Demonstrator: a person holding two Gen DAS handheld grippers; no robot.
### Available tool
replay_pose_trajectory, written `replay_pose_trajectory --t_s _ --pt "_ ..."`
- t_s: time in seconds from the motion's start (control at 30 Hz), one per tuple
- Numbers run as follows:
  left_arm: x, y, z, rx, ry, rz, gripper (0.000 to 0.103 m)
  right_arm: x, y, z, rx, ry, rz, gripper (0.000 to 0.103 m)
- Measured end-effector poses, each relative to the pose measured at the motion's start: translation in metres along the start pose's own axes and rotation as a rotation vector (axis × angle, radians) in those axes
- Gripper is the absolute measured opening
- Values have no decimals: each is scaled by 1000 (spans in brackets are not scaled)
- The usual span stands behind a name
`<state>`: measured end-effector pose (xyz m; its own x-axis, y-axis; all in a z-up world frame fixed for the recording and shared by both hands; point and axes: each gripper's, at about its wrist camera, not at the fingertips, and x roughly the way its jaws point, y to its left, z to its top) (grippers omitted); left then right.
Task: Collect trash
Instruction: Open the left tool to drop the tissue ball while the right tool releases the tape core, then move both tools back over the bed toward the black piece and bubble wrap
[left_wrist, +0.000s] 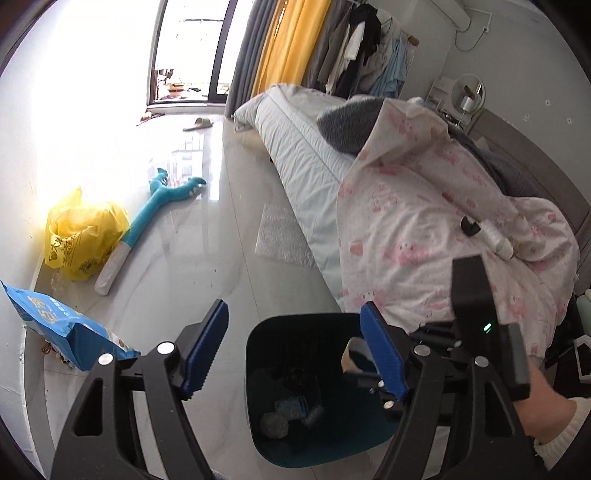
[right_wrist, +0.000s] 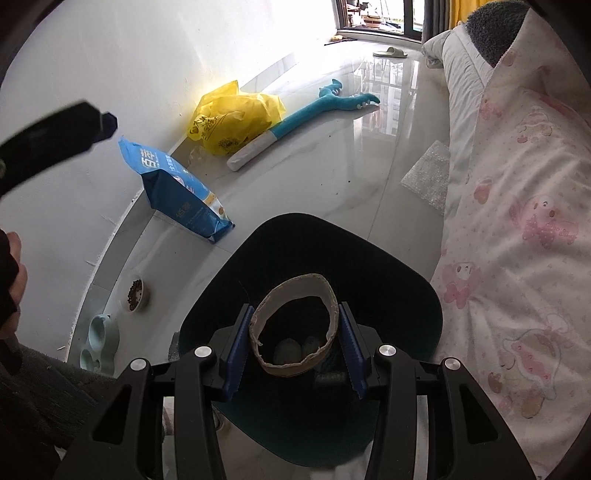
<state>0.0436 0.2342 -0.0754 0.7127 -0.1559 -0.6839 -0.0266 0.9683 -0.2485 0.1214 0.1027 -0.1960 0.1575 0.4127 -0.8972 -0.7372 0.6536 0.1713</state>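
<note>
R gripper (right_wrist: 293, 343) clamped on cardboard ring (right_wrist: 295, 325) over bin (right_wrist: 406, 295); L gripper (left_wrist: 295, 350) apart, apparently empty.

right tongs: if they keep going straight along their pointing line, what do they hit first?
Most likely the open mouth of the dark bin directly below. The right tongs, gripping the cardboard ring, would enter it and meet the trash at the bottom. Depth to it is unclear.

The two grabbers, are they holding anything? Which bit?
The right gripper pinches a cardboard ring by its two outer sides, above the bin. The left gripper is open and holds nothing.
</note>
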Motion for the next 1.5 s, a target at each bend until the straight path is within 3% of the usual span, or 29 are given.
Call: replay_pose_trajectory --t_s 0.3,0.43,0.57,1.1,1.5 --pt "-23 1 16 -15 -103 -2 73 22 2 -14 -13 70 -19 47" --pt "-32 -7 22 5 -141 4 73 21 0 -17 -24 87 -31 66" --pt "-35 -18 27 18 -164 -6 73 13 -2 -16 -20 71 -29 68" --pt "-32 -78 46 101 -220 -29 76 -68 -37 -17 38 -124 -25 73" --pt "-10 -116 57 131 -203 -46 79 -133 -99 -25 144 -297 -82 75"
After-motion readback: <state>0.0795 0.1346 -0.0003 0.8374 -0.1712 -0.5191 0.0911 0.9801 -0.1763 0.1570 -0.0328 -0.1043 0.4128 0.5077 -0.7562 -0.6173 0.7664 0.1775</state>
